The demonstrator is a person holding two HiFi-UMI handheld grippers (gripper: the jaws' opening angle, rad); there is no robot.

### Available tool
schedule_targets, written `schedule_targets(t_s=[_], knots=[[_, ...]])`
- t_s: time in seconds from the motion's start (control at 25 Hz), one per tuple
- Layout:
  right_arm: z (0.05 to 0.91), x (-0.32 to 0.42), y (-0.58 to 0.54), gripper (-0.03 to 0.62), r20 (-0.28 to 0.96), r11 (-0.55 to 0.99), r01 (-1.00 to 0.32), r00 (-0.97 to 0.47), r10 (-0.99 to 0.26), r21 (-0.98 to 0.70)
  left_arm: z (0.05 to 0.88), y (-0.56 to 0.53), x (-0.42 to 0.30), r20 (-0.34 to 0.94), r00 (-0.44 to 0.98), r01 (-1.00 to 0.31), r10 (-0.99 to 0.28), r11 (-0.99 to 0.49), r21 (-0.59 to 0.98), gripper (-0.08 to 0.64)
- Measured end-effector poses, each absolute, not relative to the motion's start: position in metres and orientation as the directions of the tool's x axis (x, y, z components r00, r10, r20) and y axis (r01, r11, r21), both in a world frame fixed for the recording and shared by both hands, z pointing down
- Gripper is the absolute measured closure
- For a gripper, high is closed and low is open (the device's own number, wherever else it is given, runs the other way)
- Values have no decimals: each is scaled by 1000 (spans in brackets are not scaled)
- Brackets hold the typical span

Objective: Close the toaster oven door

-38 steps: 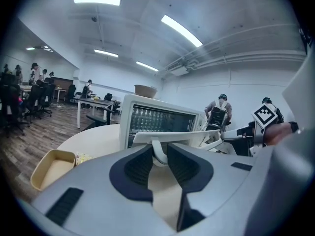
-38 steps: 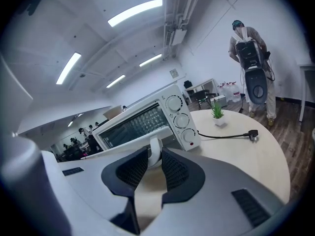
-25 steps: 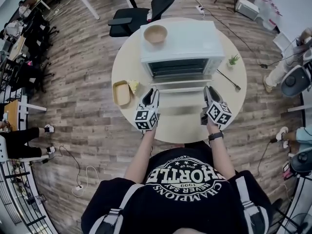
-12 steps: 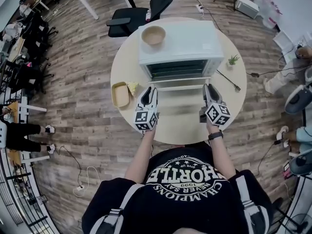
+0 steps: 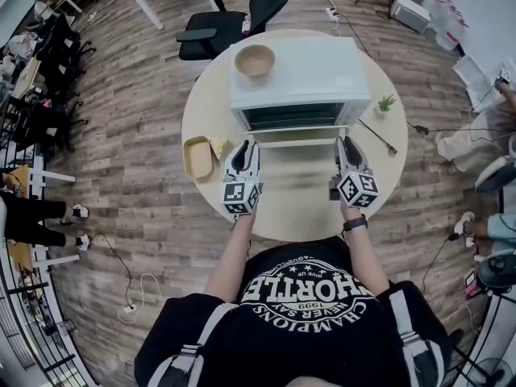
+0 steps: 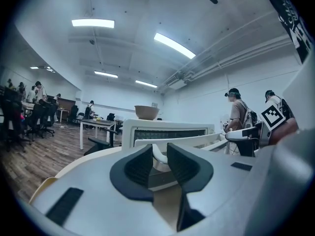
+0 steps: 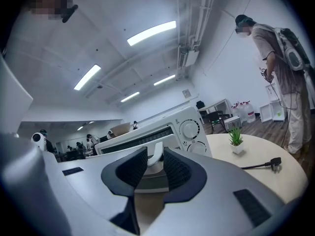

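A wood-plank floor (image 5: 145,176) spreads around a round, pale worktop (image 5: 379,172), with a black chair (image 5: 214,31) just behind it and desks (image 5: 20,75) with more chairs along the left edge. White walls (image 6: 197,90) rise to a white ceiling (image 6: 133,14) lit by long light strips (image 6: 92,23).

A round cream table (image 5: 298,204) carries a boxy white toaster oven (image 5: 300,75) at its far side, a yellow rectangular tray (image 5: 198,156) at the left, and a small potted green plant (image 5: 386,101) and thin black cable (image 5: 377,132) at the right.
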State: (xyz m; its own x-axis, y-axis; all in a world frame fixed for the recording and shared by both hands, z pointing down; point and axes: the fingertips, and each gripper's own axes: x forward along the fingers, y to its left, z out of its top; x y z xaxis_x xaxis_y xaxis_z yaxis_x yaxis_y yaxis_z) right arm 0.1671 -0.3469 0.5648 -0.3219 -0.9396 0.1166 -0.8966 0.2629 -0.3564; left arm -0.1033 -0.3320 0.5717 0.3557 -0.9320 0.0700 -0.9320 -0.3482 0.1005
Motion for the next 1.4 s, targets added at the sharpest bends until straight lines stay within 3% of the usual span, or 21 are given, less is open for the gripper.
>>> schedule_targets(t_s=[1.2, 1.4], knots=[[546, 164, -379, 476, 32, 360, -885, -385, -922, -294, 554, -362, -107, 14, 299, -952, -954, -297, 75, 457], [544, 161, -383, 476, 59, 375, -908, -391, -918, -189, 553, -366, -109, 4, 291, -953, -957, -290, 90, 457]])
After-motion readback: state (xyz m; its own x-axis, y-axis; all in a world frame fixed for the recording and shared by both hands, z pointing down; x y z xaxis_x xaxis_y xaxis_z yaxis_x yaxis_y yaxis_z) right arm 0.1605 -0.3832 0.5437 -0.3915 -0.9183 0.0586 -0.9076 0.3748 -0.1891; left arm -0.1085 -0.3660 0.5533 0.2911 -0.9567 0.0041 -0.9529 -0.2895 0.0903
